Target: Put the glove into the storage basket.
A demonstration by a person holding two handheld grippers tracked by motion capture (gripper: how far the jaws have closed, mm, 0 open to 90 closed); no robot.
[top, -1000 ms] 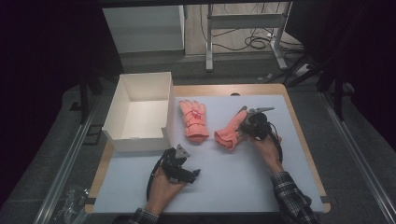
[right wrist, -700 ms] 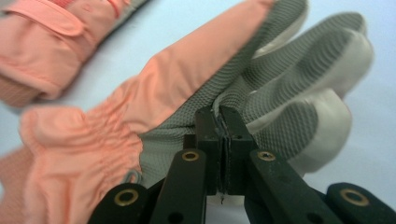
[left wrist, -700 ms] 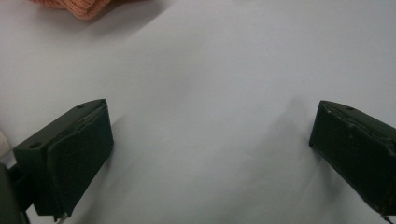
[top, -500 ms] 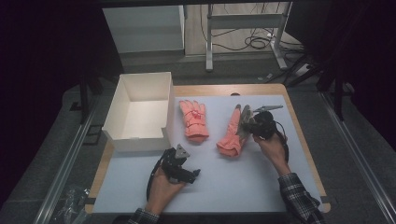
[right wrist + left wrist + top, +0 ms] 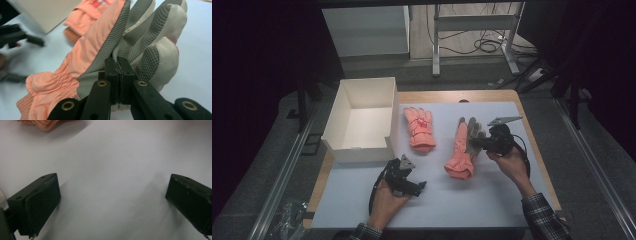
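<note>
An orange glove with a grey textured palm (image 5: 460, 152) hangs slanted from my right gripper (image 5: 474, 142), finger end up and cuff low near the table. In the right gripper view the jaws (image 5: 119, 73) are shut on the grey palm edge of this glove (image 5: 87, 57). A second orange glove (image 5: 419, 129) lies flat on the white mat beside the box. My left gripper (image 5: 418, 188) rests low at the front of the mat, and in the left gripper view it (image 5: 112, 202) is open over bare mat with nothing between its jaws.
An open white box (image 5: 362, 120) stands at the mat's left rear, also seen as the box (image 5: 42, 12) in the right gripper view. An orange cuff (image 5: 45, 123) pokes into the top left of the left gripper view. The wooden table edge (image 5: 537, 150) runs along the right.
My right gripper has risen and shifted right with the glove, whose finger end now stands up and shows its grey palm. The left gripper has stayed put.
</note>
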